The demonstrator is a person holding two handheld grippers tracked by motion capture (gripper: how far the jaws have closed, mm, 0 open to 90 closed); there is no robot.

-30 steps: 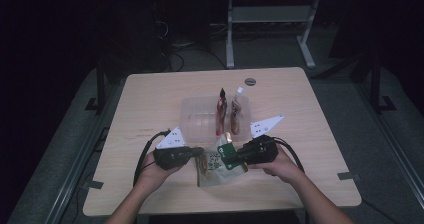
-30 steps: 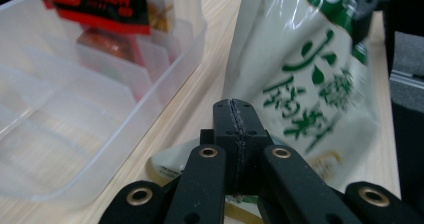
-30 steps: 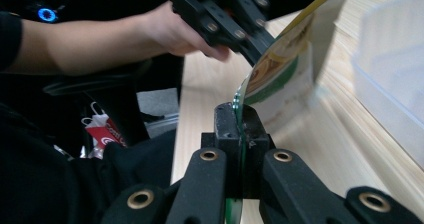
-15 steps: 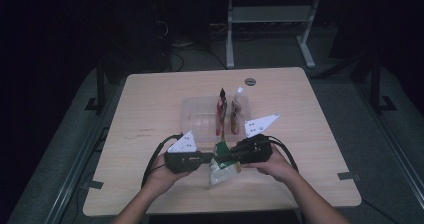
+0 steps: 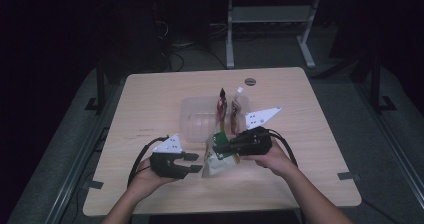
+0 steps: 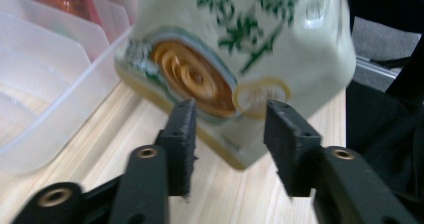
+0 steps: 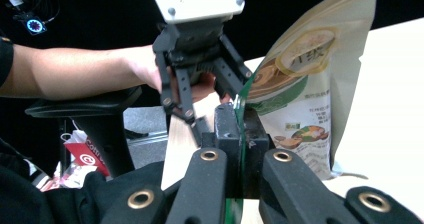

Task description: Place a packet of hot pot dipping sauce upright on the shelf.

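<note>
Wooden table (image 5: 150, 109), pouch (image 5: 218, 159) clamped in right tool (image 5: 223, 147)

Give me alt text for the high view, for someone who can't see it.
The right gripper holds a snack pouch by its top edge above a wooden table, while the open left gripper sits beside it. Behind is a clear bin with two upright packets.

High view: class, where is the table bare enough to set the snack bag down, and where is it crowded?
Bare: the table left of the clear bin, and its right side. Crowded: the front middle, around the left gripper, right gripper and snack bag.
</note>
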